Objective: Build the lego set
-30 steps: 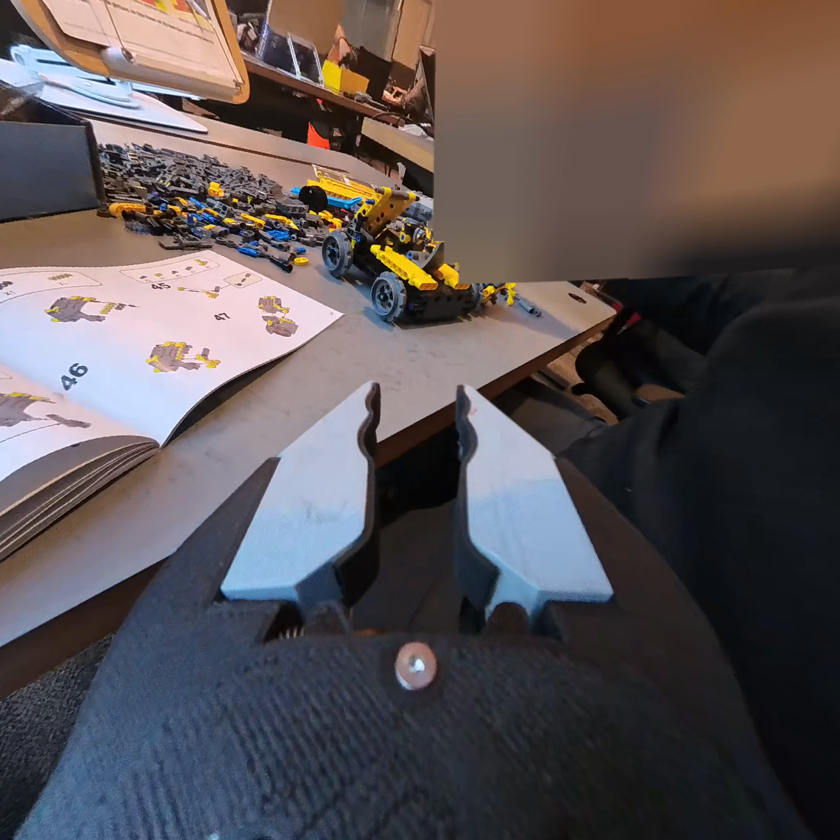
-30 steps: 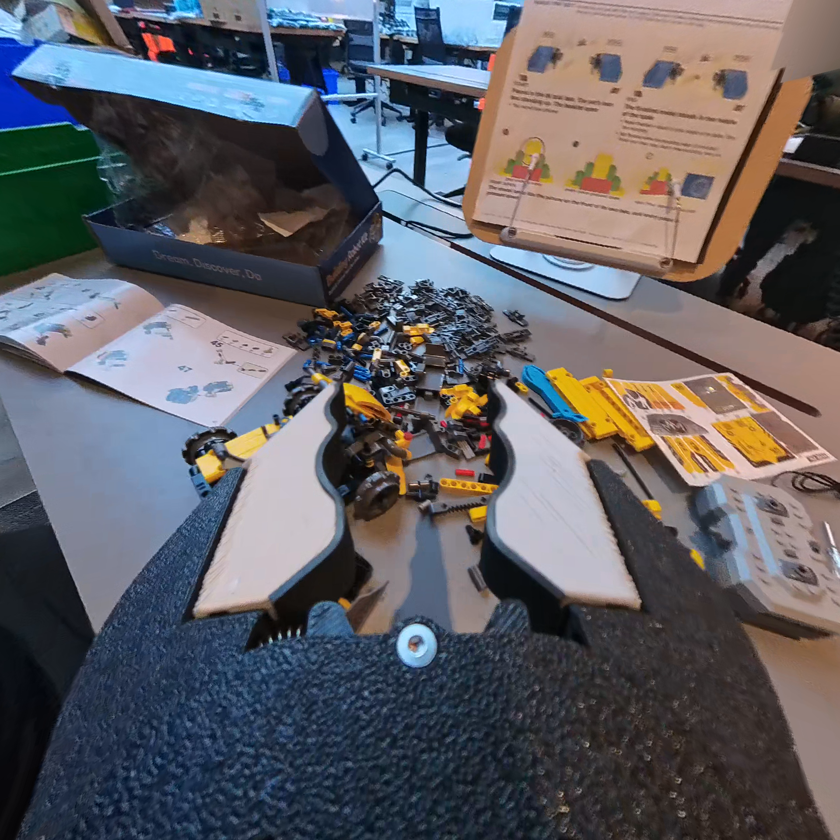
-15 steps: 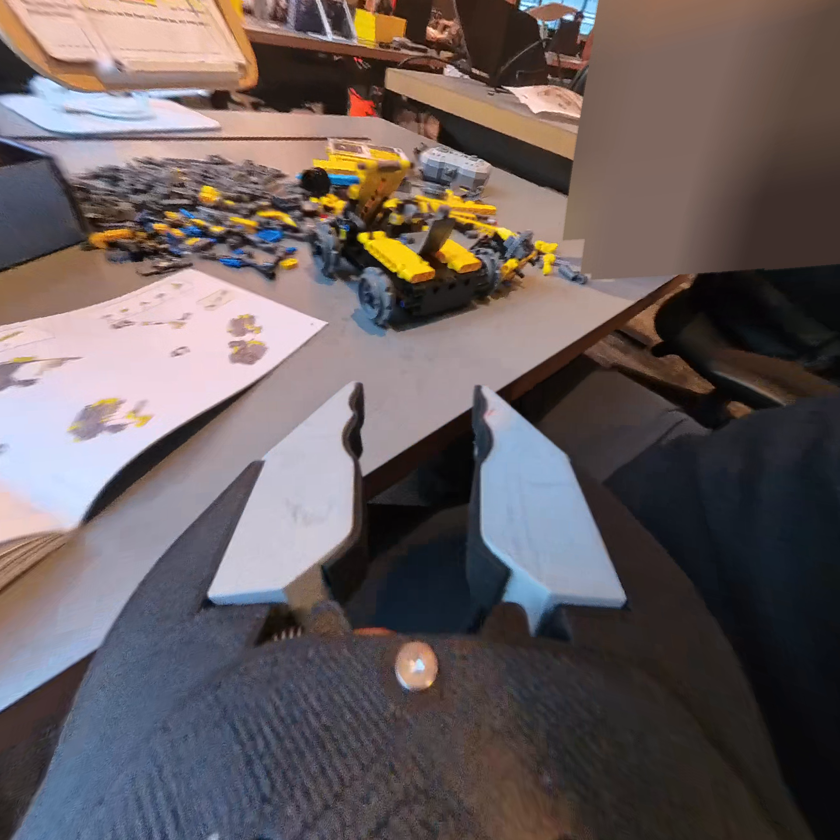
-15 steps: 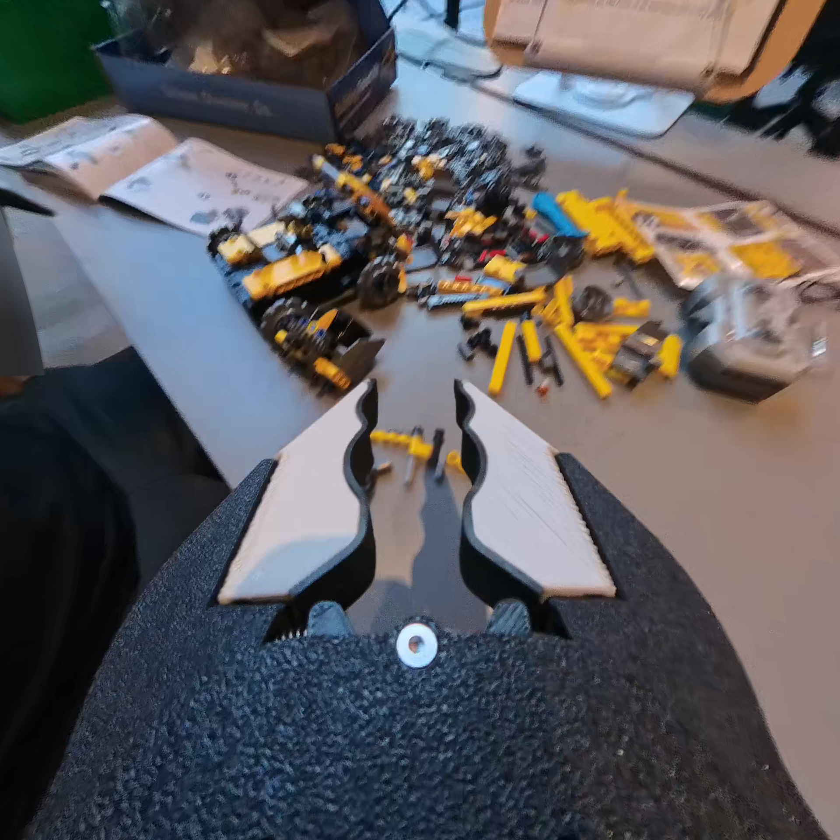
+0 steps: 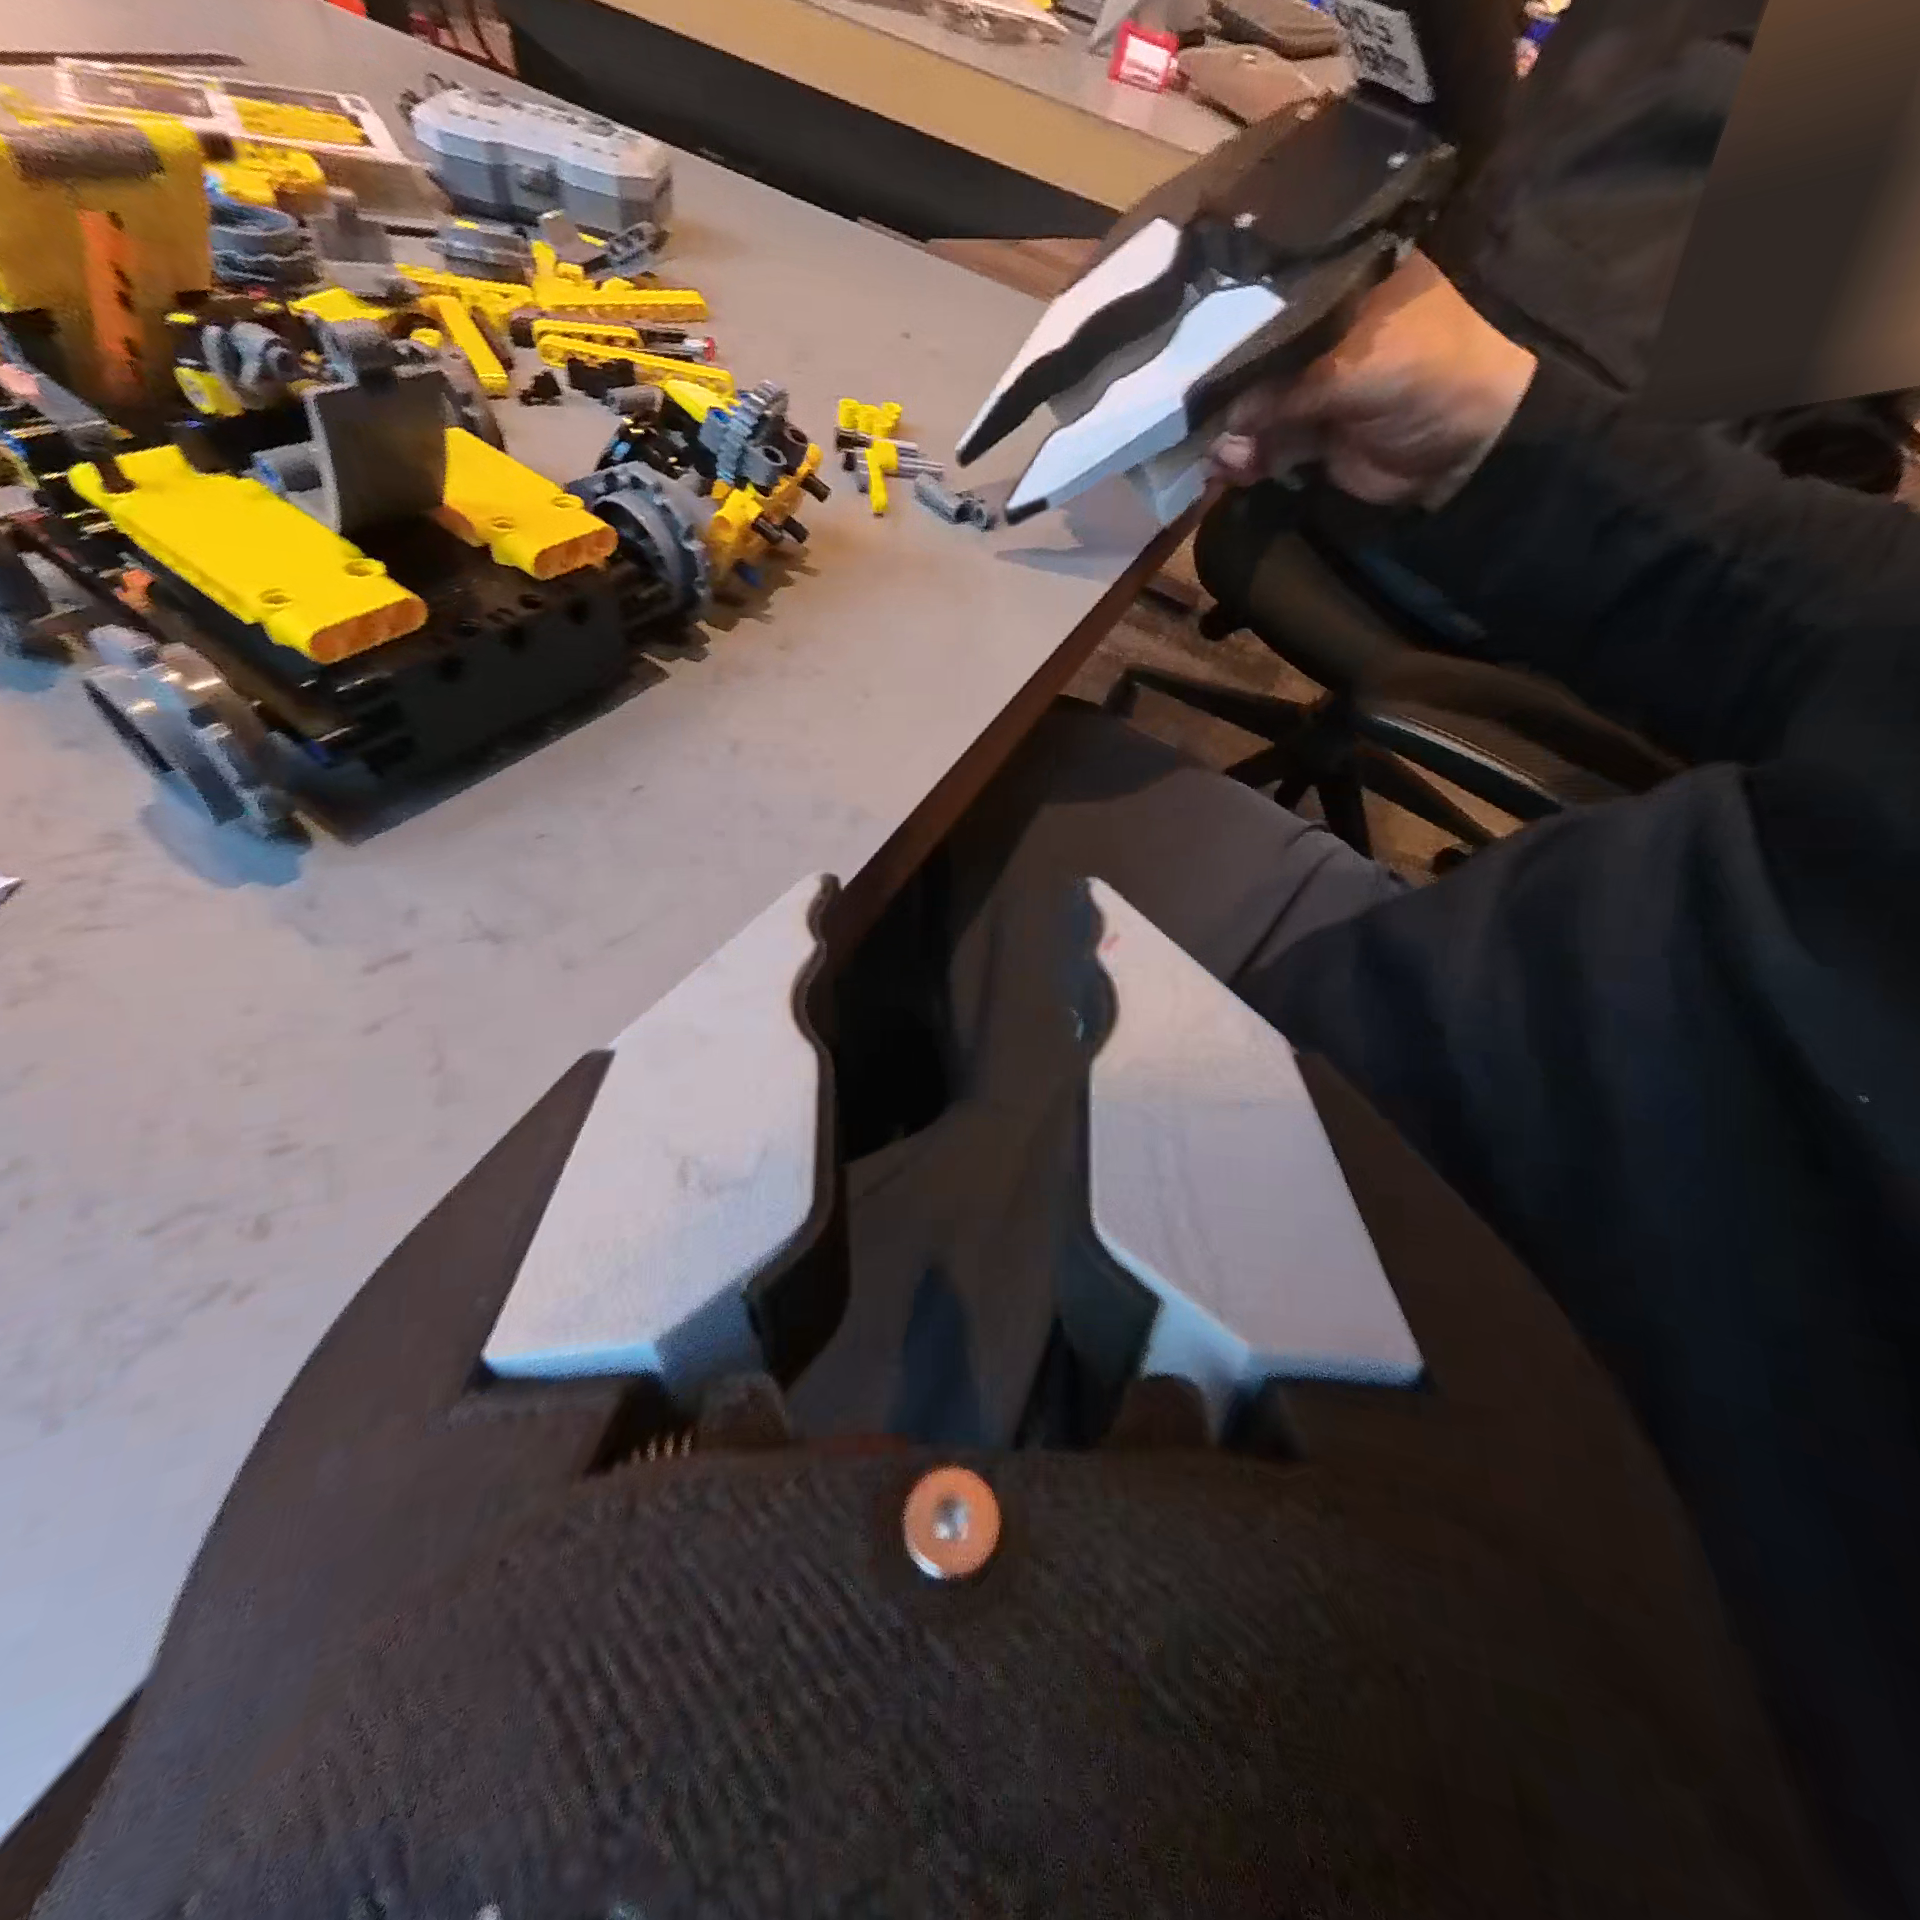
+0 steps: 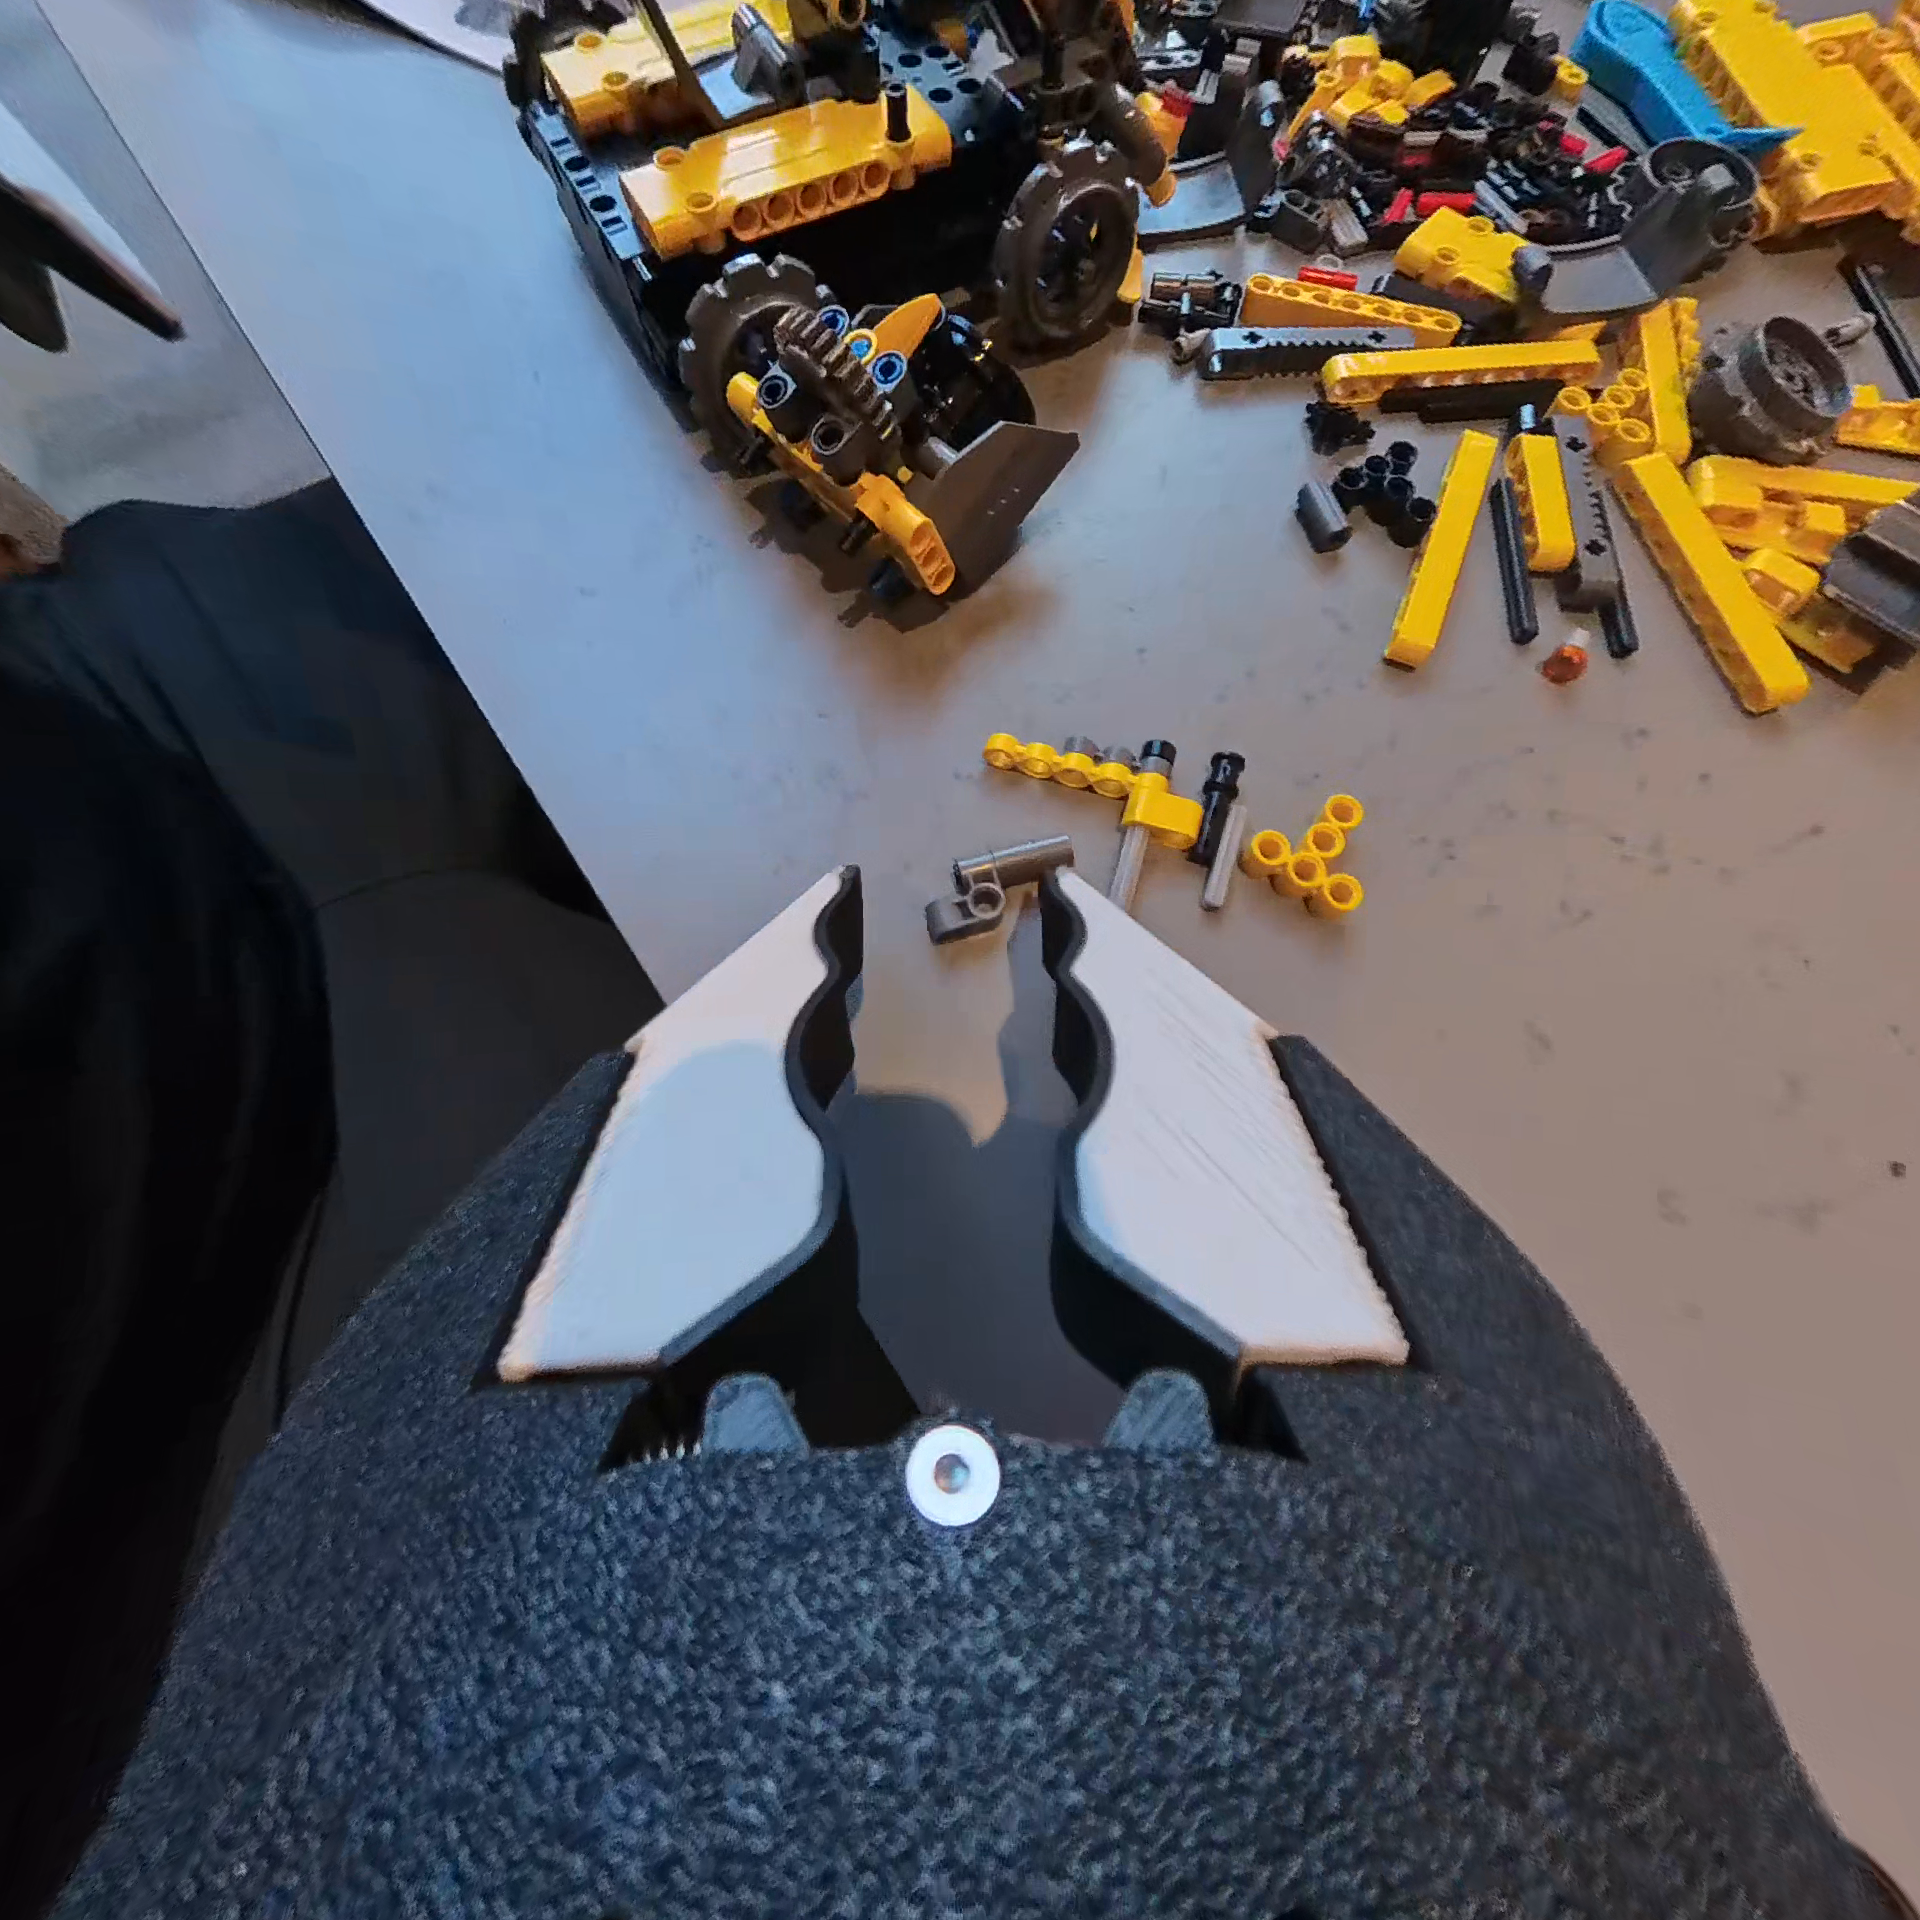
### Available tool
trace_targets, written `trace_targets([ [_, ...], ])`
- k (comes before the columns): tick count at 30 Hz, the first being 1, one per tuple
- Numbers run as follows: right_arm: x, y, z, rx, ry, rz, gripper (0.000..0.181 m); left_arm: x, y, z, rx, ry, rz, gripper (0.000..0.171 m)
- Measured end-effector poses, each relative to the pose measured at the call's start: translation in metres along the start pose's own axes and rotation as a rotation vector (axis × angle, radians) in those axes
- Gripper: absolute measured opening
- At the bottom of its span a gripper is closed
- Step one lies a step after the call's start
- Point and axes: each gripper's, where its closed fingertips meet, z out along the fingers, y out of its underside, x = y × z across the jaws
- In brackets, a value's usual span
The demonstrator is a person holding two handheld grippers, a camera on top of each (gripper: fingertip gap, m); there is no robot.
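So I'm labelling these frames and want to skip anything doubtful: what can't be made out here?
- Yellow and black vehicle model: left wrist view, its left part is cut by the frame edge; its near wheel is blurred.
- Grey connector piece: right wrist view, the right gripper's fingertip covers one end.
- Left gripper: what lies under it, below the table edge, is dark.
- Parts pile: cut by the top and right edges.

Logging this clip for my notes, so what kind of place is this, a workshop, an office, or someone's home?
Probably an office or lab workroom. A grey desk holds a half-built yellow toy vehicle and loose building pieces; an office chair and another long desk stand behind.
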Motion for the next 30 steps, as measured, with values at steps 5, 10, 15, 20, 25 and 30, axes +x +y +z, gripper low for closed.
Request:
trace_targets([
  [5,0.002,0.004,0.011,-0.098,-0.012,-0.022,0.029,0.006,0.011,0.002,-0.011,0.068,0.019,0.042],
  [10,0.001,0.005,0.014,-0.189,-0.037,-0.017,0.019,0.007,0.014,-0.009,-0.013,0.149,-0.074,0.042],
  [15,-0.001,0.004,0.014,-0.227,-0.028,-0.012,0.015,0.006,0.011,-0.020,0.016,0.186,-0.169,0.042],
  [20,-0.001,0.004,0.014,-0.242,-0.030,0.008,0.015,0.011,0.011,-0.023,0.013,0.213,-0.183,0.042],
  [25,0.000,0.003,0.016,-0.224,-0.036,0.010,0.015,0.011,0.013,-0.023,0.003,0.213,-0.186,0.042],
  [30,-0.003,0.001,0.017,-0.189,-0.049,-0.011,0.016,0.010,0.017,-0.018,-0.012,0.219,-0.212,0.042],
])
